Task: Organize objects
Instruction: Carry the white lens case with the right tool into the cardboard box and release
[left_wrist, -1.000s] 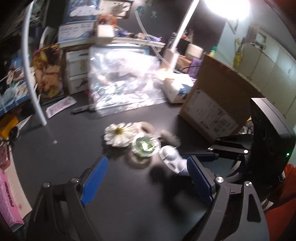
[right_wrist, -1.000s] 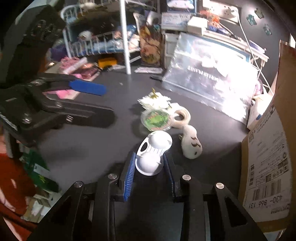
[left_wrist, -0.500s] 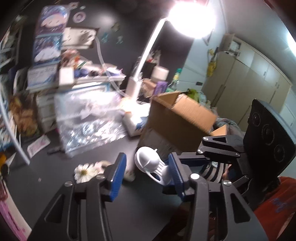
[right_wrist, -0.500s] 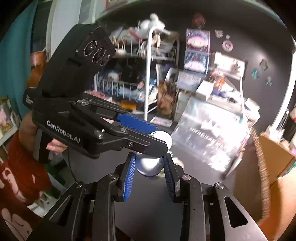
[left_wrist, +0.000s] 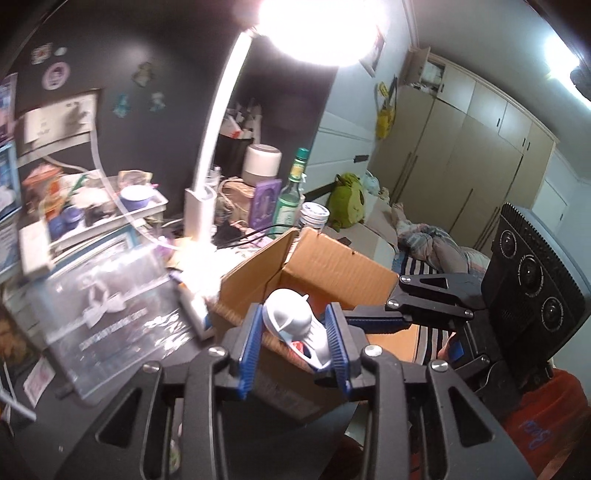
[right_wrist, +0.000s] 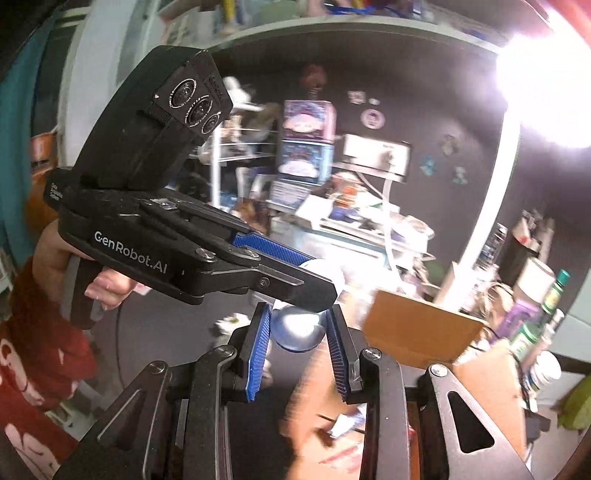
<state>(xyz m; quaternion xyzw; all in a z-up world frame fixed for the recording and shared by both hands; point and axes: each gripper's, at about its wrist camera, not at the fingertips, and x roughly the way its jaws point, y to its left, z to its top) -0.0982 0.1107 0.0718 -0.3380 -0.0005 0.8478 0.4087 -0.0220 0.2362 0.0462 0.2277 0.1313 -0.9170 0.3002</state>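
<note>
Both claws are gripping one white toy figure (left_wrist: 295, 328) above the open cardboard box (left_wrist: 332, 266) — the left claw (left_wrist: 293, 347), its jaws just having closed, is clenching it; the right claw (right_wrist: 297, 350) is clamping its rounded end.

Our right gripper (right_wrist: 297, 345) clamps a rounded white toy (right_wrist: 298, 328) between its blue pads. Just above it, the left gripper (right_wrist: 317, 291), held in a hand (right_wrist: 83, 271), reaches across. A cardboard box (right_wrist: 421, 328) stands at right, under a glaring lamp (right_wrist: 546, 85).
</note>
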